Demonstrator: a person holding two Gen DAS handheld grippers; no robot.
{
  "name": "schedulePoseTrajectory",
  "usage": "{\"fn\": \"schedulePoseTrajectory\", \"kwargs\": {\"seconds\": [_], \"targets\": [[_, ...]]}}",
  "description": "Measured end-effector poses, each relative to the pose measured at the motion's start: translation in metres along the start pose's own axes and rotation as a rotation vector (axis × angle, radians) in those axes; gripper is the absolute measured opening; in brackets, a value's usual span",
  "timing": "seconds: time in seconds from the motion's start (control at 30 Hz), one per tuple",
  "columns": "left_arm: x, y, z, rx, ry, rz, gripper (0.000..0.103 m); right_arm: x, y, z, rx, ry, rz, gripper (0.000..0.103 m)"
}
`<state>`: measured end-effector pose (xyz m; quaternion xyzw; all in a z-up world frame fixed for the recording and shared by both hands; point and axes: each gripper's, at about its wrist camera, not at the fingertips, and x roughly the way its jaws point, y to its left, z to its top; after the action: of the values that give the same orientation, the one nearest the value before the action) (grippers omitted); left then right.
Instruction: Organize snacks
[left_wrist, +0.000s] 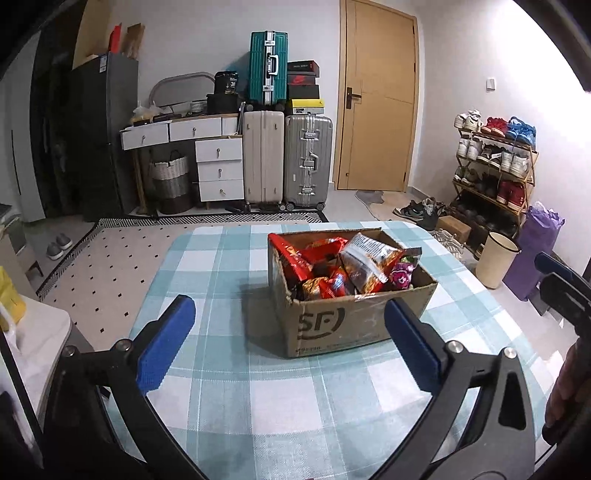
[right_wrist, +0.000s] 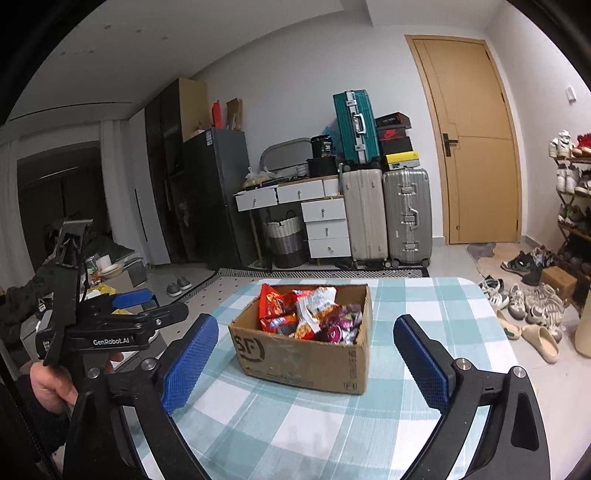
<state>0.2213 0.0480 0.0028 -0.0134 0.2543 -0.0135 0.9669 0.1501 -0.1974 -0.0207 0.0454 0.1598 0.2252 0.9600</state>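
Both open jaws face snack box (left_wrist: 351, 295) ahead

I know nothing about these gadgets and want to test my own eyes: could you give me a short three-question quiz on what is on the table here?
1. True or false: the cardboard box on the checked tablecloth has its top closed.
2. Multiple choice: the snack packets lie (A) scattered over the cloth, (B) inside the box, (C) on the floor.
3. Fill in: the left gripper and the right gripper both stand ____, holding nothing.

Key
1. False: the top is open and the packets show.
2. B.
3. Open: each pair of blue pads is spread wide, short of the box.
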Motion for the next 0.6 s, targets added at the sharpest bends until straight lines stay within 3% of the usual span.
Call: {"fn": "schedulePoseTrajectory", "kwargs": {"seconds": [0.1,0.2,0.47,0.6], "targets": [[0.005,0.004,-0.012,-0.005,-0.004,0.023,0.102,0.003,-0.002,-0.006,-0.001,0.0,-0.022,0.098],[0.005,0.008,-0.024,0.007,-0.056,0.064,0.102,0.004,-0.002,-0.017,0.004,0.0,-0.04,0.098],[0.024,0.02,-0.053,-0.02,-0.053,0.076,0.102,0.019,0.005,-0.039,-0.072,0.011,-0.081,0.099],[0.027,0.016,-0.068,0.017,-0.117,0.115,0.102,0.025,0.006,-0.048,-0.086,0.019,-0.098,0.099]]}}
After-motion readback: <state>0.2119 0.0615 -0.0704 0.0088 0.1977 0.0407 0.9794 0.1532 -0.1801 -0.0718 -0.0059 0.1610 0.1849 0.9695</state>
